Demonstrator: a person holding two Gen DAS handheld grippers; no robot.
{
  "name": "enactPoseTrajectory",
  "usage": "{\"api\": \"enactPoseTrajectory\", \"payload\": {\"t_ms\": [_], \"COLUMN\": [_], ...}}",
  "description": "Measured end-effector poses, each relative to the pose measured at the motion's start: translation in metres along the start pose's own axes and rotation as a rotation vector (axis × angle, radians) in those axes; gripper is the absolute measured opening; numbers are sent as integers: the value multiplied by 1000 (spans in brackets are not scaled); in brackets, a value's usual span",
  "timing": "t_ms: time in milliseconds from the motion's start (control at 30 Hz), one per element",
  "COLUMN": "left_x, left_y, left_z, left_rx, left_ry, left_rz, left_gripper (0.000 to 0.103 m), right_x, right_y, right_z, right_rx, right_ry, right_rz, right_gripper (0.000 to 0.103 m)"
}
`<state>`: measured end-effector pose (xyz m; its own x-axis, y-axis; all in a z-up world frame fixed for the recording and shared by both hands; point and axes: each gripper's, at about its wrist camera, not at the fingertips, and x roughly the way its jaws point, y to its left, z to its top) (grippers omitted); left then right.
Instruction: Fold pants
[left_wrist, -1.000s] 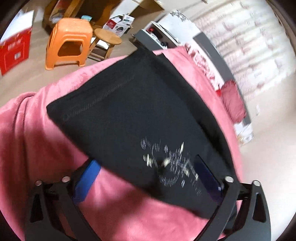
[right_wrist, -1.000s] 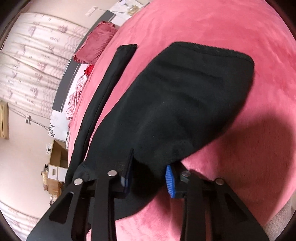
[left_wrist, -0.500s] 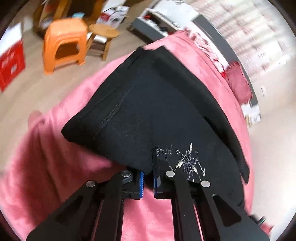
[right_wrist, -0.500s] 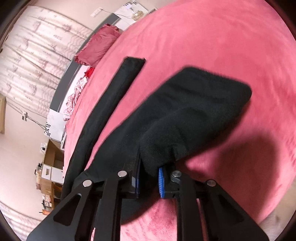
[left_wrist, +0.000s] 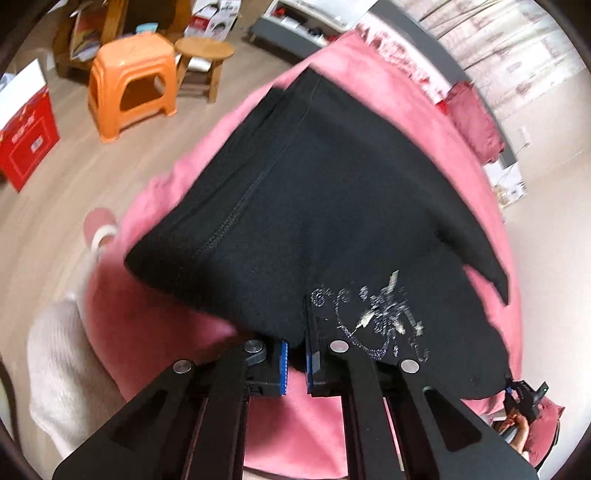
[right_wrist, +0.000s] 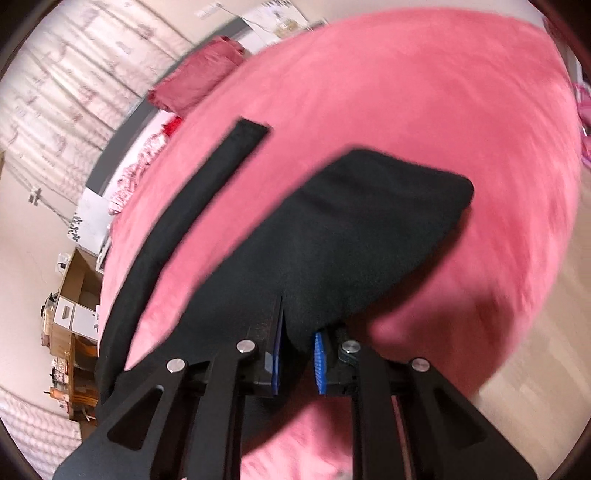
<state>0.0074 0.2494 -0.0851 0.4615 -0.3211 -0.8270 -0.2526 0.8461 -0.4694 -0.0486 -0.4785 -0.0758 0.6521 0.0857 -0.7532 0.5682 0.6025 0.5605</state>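
Observation:
Black pants (left_wrist: 332, 206) with a silver glitter print lie on a pink bedspread (left_wrist: 424, 122). My left gripper (left_wrist: 295, 354) is shut on the near edge of the pants, next to the print, and lifts it off the bed. In the right wrist view my right gripper (right_wrist: 297, 354) is shut on the folded end of the pants (right_wrist: 351, 236) and holds it above the bedspread (right_wrist: 406, 92). A long black leg strip (right_wrist: 192, 206) runs away to the left on the bed.
An orange stool (left_wrist: 131, 81), a wooden stool (left_wrist: 205, 55) and a red box (left_wrist: 26, 144) stand on the floor beyond the bed. A red pillow (right_wrist: 201, 74) lies at the bed's far end. A person's white sleeve (left_wrist: 62, 369) is at the lower left.
Both grippers closed on the black pants and lifted their edges. The cloth rose off the bedspread and both cameras moved up and back.

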Motion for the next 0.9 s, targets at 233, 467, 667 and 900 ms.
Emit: {"api": "enactPoseTrajectory", "payload": {"t_ms": [233,467,667,900], "left_x": [-23,-84,-37,51], "left_y": [-1,-5,-50,-72], "left_z": [-6,-4,8,5], "left_rx": [5,-21,126,128], "left_ry": [-95,-388,-294,-113], "left_rz": [-17,-3,-53,63], "left_gripper": [27,56,67,69], "right_x": [0,-3,-39,-24], "right_y": [-32,-56,-13,-46], "right_z": [7,40,62,49], "right_rx": [116,232,-6,23], "right_ry": [-14,-95,-240,-212], "right_rz": [126,34,13,-272], "right_gripper": [54,23,12,28]}}
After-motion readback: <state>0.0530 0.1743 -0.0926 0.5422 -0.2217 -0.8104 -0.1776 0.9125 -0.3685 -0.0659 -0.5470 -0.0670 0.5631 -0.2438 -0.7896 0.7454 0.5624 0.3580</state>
